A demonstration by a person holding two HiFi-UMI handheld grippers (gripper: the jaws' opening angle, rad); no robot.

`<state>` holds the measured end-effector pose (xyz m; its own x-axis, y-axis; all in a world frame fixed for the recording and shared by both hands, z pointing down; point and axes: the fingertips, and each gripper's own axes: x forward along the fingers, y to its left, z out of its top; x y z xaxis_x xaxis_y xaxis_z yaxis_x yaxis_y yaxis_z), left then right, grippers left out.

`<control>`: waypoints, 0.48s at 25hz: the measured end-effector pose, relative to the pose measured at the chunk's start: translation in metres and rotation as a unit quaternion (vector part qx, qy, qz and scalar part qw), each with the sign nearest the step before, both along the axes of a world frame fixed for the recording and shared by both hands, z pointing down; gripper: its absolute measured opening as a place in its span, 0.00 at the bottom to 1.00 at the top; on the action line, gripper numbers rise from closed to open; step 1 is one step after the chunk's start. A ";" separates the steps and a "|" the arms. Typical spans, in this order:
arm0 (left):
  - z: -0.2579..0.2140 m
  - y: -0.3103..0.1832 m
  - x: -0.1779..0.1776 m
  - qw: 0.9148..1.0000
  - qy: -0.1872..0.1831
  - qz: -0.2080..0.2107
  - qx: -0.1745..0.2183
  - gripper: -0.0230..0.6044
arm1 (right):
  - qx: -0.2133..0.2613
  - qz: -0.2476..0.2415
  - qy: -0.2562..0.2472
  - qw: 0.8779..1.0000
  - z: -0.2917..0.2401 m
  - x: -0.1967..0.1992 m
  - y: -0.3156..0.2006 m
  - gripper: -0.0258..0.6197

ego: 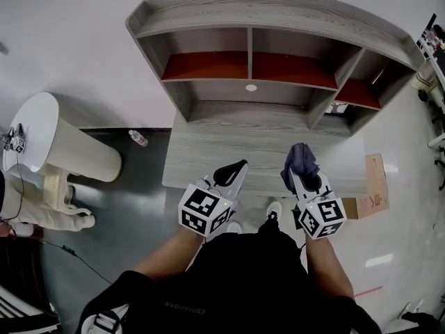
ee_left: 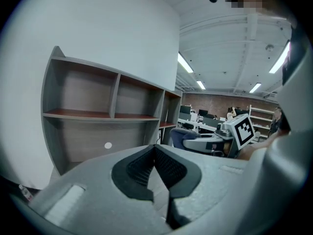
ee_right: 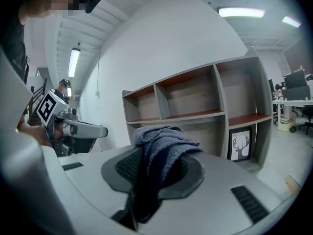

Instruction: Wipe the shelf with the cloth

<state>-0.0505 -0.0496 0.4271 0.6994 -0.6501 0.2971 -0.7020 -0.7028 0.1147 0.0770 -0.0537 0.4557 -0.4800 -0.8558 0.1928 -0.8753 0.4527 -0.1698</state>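
Right gripper is pinching the dark blue cloth between its jaws. Most of the cloth is bunching up over the tips, so a soft wad is leading as the contact face rather than bare plastic. Left gripper is riding alongside with its jaws pressed together on nothing, and looks to be idling, not bracing anything. Both are hovering over the near edge of the grey desk top, close in to the person's body and not touching it. The cloth isn't resting on any surface yet, so I'm reading this as pre-wipe with the approach pending. Beyond, the shelf is standing against the wall, its red-brown boards looking bare and open to reach. The lower right bay is holding a framed deer print, probably leaning though it's hard to tell from here, so worth steering the cloth around it.
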 end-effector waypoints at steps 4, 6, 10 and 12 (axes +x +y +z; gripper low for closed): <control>0.005 0.015 -0.014 1.000 0.000 0.015 -0.002 0.05 | 0.000 0.013 0.000 1.000 0.003 -0.016 0.021 0.18; 0.006 0.021 -0.018 1.000 0.001 0.022 -0.001 0.05 | 0.001 0.015 -0.001 1.000 0.002 -0.022 0.032 0.18; 0.005 0.029 -0.019 0.999 0.002 0.033 0.002 0.05 | 0.005 0.019 -0.007 1.000 -0.003 -0.028 0.048 0.18; 0.002 0.031 -0.018 0.999 0.003 0.036 0.005 0.05 | 0.005 0.020 -0.007 1.000 -0.005 -0.028 0.051 0.18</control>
<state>-0.0690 -0.0187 0.4295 0.7462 -0.6008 0.2868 -0.6487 -0.7529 0.1105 0.0494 -0.0022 0.4507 -0.4484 -0.8759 0.1778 -0.8901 0.4196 -0.1780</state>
